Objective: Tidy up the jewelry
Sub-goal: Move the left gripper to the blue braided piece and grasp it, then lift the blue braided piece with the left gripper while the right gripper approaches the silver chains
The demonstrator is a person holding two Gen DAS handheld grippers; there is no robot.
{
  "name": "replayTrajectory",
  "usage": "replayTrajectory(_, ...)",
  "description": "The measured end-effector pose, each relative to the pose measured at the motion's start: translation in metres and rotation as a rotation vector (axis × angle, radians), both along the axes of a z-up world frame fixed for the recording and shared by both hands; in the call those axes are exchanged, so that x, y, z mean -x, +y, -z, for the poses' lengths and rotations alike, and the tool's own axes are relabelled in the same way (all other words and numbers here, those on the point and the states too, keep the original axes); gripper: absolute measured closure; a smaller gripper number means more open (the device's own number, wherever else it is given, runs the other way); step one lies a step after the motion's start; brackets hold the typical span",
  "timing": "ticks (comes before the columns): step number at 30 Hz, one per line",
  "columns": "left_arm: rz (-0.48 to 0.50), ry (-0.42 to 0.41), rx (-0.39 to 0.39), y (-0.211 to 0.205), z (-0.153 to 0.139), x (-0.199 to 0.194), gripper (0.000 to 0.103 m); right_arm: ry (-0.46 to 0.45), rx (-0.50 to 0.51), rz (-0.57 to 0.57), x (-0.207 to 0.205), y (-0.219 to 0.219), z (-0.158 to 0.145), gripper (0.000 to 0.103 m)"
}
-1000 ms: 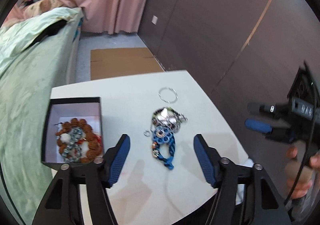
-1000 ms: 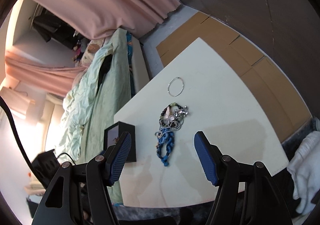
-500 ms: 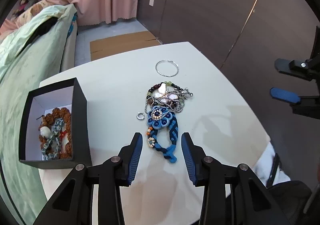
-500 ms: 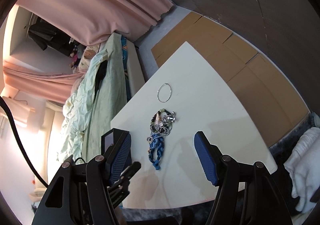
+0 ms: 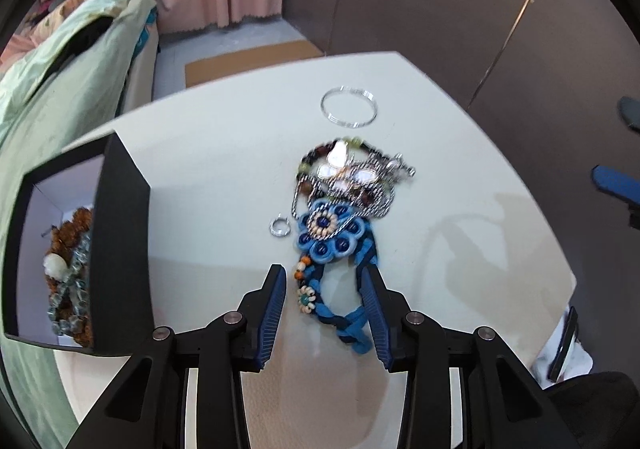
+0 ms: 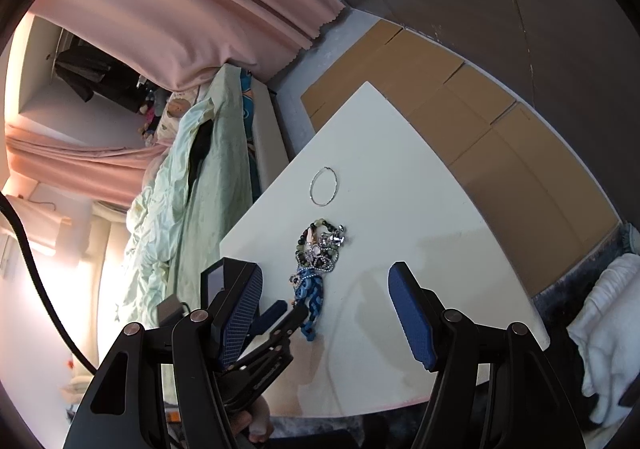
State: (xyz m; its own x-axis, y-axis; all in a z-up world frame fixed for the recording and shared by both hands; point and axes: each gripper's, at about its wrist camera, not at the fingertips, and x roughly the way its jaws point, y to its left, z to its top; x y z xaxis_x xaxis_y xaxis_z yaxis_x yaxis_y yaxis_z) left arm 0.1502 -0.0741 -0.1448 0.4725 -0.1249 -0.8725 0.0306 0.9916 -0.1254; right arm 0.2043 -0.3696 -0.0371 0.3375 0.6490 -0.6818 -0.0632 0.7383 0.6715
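A blue braided bracelet (image 5: 340, 249) with a flower of beads lies on the white table (image 5: 224, 153), tangled at its far end with a silver chain and dark bead bracelet (image 5: 352, 177). My left gripper (image 5: 325, 291) is open, its fingers on either side of the blue bracelet's near loop, low over the table. A small silver ring (image 5: 281, 227) lies left of the flower. A thin silver bangle (image 5: 349, 112) lies farther back. The right gripper (image 6: 324, 309) is open and empty, held high above the table; the blue bracelet (image 6: 309, 297) shows below it.
A black box (image 5: 116, 233) with a white lining stands at the left and holds brown bead bracelets (image 5: 68, 265). A bed with a green cover (image 5: 60, 81) runs along the left. Cardboard (image 6: 460, 121) lies on the floor beyond the table.
My left gripper has moved forward and down to the blue bracelet and its fingers have narrowed around the near loop. The right gripper has risen a little and stays open.
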Motion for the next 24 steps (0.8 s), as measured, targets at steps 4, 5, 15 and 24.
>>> replayTrajectory(4,-0.013,0.011,-0.064,0.000,0.003,0.000,0.082,0.000,0.005,-0.013,0.000,0.003,0.001,0.037)
replayTrajectory(5,-0.016,0.018,-0.066,0.000,0.003,0.000,0.085,0.001,0.008,-0.019,0.000,0.004,0.001,0.037)
replayTrajectory(15,-0.033,-0.070,0.054,0.018,-0.030,0.012,0.095,0.035,0.064,-0.115,-0.002,0.042,0.021,0.037)
replayTrajectory(24,-0.053,-0.187,0.139,0.038,-0.068,0.028,0.095,0.051,0.095,-0.145,-0.007,0.073,0.041,0.037)
